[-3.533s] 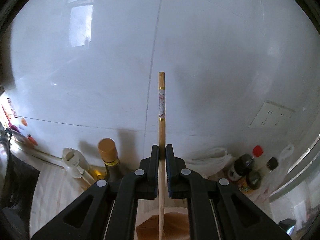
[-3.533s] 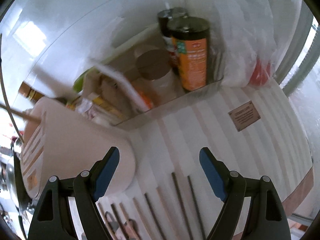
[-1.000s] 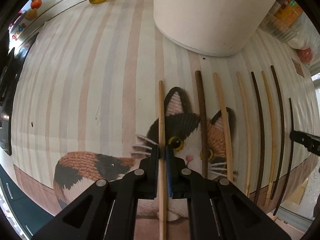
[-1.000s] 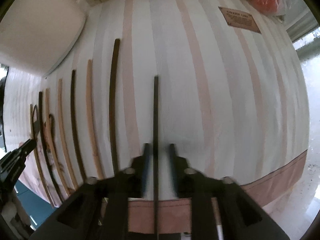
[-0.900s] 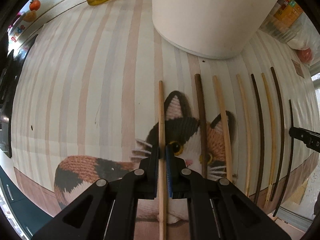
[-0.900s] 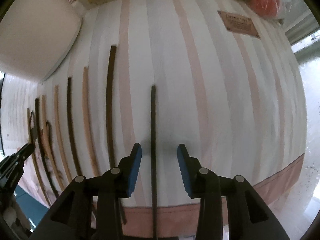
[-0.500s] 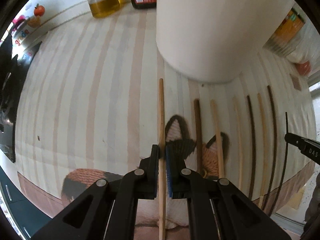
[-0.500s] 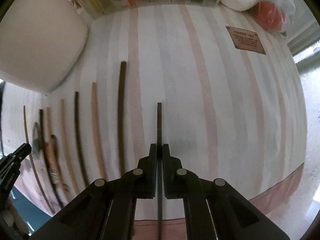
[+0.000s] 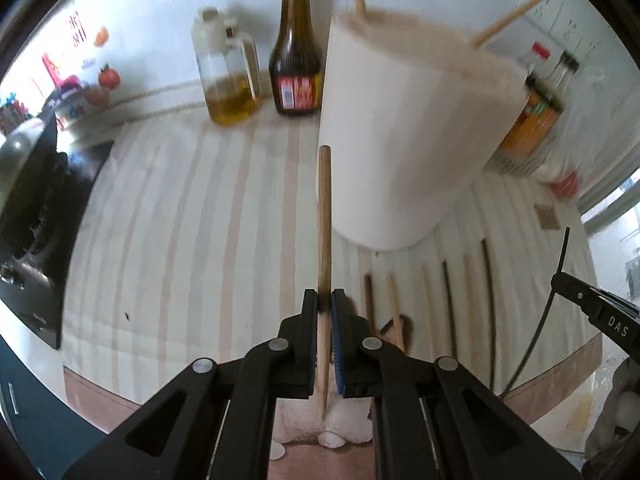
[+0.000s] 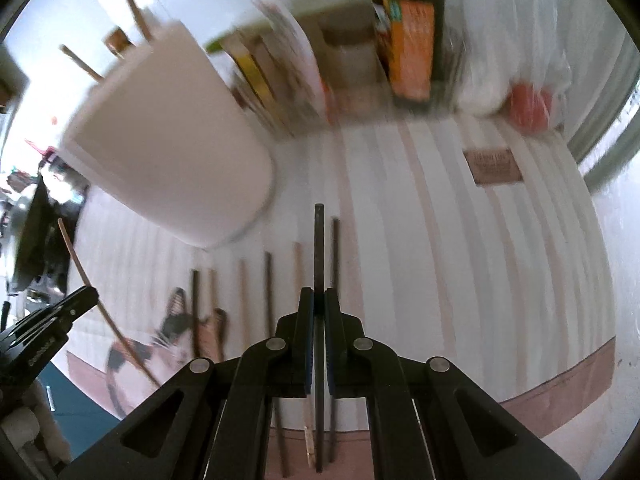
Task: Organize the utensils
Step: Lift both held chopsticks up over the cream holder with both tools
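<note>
My left gripper (image 9: 324, 304) is shut on a light wooden chopstick (image 9: 324, 216), held above the striped mat (image 9: 180, 208) and pointing at the tall white holder (image 9: 408, 140). Two sticks lean out of the holder's top. My right gripper (image 10: 316, 300) is shut on a black chopstick (image 10: 319, 248), also lifted off the mat. Several chopsticks (image 10: 268, 280), dark and light, lie in a row on the mat below, right of the holder's base. The right gripper (image 9: 558, 276) shows at the right edge of the left wrist view, and the left gripper (image 10: 94, 294) at the left edge of the right wrist view.
An oil bottle (image 9: 230, 76) and a dark sauce bottle (image 9: 296, 52) stand behind the holder. A clear bin of jars and packets (image 10: 408, 40) and a plastic bag (image 10: 528, 92) stand at the back right. A black stove (image 9: 28, 208) lies left.
The right gripper closed on the black chopstick. Both grippers then rose off the mat with their chopsticks, tilting up so the holder and bottles came into view.
</note>
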Tool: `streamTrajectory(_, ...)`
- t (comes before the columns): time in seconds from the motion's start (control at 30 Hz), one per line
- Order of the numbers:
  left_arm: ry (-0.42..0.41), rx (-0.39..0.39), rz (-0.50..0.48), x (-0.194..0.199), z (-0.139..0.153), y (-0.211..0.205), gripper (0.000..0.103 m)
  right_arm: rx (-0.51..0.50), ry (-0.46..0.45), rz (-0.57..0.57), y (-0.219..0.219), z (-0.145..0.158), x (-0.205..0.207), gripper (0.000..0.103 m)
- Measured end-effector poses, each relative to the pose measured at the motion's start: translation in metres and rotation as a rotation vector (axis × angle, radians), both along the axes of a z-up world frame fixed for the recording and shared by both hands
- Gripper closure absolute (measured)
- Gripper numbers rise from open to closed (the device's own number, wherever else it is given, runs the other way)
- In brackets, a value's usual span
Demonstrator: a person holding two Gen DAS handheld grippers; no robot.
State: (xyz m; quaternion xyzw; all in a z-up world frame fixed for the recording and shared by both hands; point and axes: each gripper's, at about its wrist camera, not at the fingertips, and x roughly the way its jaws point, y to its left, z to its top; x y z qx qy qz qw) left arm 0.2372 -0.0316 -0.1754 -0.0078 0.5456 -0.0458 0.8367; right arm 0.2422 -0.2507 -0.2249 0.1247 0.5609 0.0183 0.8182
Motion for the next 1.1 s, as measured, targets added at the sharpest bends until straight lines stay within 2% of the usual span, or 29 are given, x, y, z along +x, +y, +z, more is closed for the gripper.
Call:
streamTrajectory(0.17, -0.077, -0.005, -0.001, -0.015, 0.036, -0.002, 0.099, 0.018, -0.089, 0.007, 0.003, 0.028, -0.001, 0.098)
streamTrajectory(0.5, -0.218, -0.030, -0.011, -0.017, 0.099, 0.000, 0.099, 0.047, -0.245, 0.020, 0.016, 0.088, 0.005, 0.098)
streamTrajectory(0.8, -0.316, -0.073, -0.019, -0.019, 0.164, 0.007, 0.099, 0.090, -0.397, 0.067, 0.027, 0.177, 0.012, 0.098)
streamTrajectory(1.1, -0.393, -0.103, -0.011, 0.001, 0.224, 0.015, 0.099, 0.095, -0.520, 0.138, 0.045, 0.261, 0.033, 0.099)
